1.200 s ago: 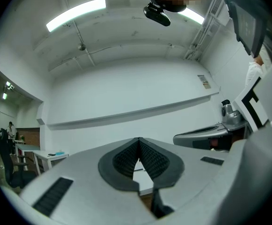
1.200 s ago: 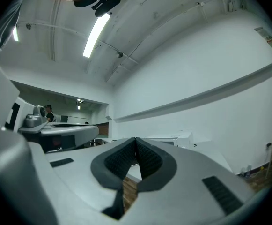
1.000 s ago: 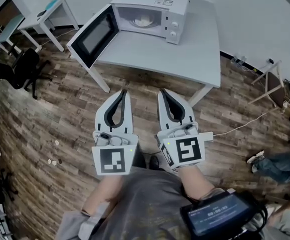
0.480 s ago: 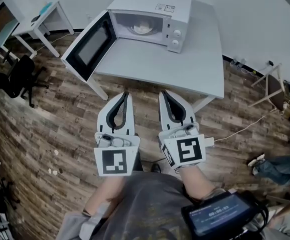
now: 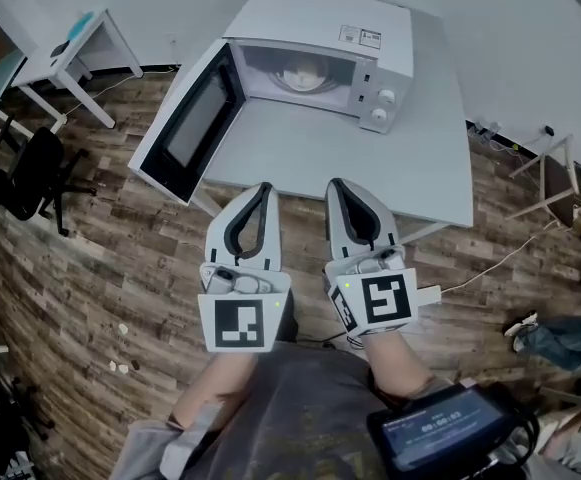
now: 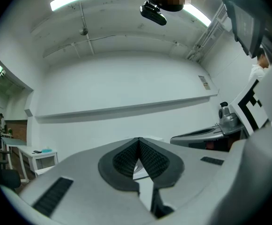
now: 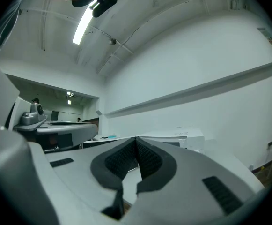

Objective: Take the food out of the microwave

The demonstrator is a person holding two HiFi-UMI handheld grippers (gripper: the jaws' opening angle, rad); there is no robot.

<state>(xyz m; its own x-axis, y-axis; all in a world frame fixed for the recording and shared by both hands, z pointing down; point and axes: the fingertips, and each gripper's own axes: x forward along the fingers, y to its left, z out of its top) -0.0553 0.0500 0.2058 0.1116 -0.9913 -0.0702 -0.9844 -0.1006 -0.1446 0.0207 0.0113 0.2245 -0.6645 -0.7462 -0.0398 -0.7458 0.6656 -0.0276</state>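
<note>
A plank floor runs under a white wall. At far left stand two small white side tables [image 5: 70, 38] and a black office chair [image 5: 32, 173], both well apart from the grey table [image 5: 425, 173] that carries the white microwave [image 5: 330, 23].

The microwave door [image 5: 190, 118] hangs wide open to the left. It and the table now fill more of the head view than a second ago, because the person has walked up to them.

The left gripper [image 5: 262, 187] is pinched fully together on nothing. Its tip now overlaps the table's near edge, where before it was over bare floor.

The food [image 5: 305, 71], a pale heap on a plate, sits untouched in the middle of the oven cavity, well beyond both tips.

The right gripper [image 5: 338, 183] is likewise closed and empty, level with its twin and just over the table edge. A white cable [image 5: 500, 260] trails across the floor at right.

The approach looks nearly done. Next, the jaws need to open and reach past the door into the cavity for the plate.
</note>
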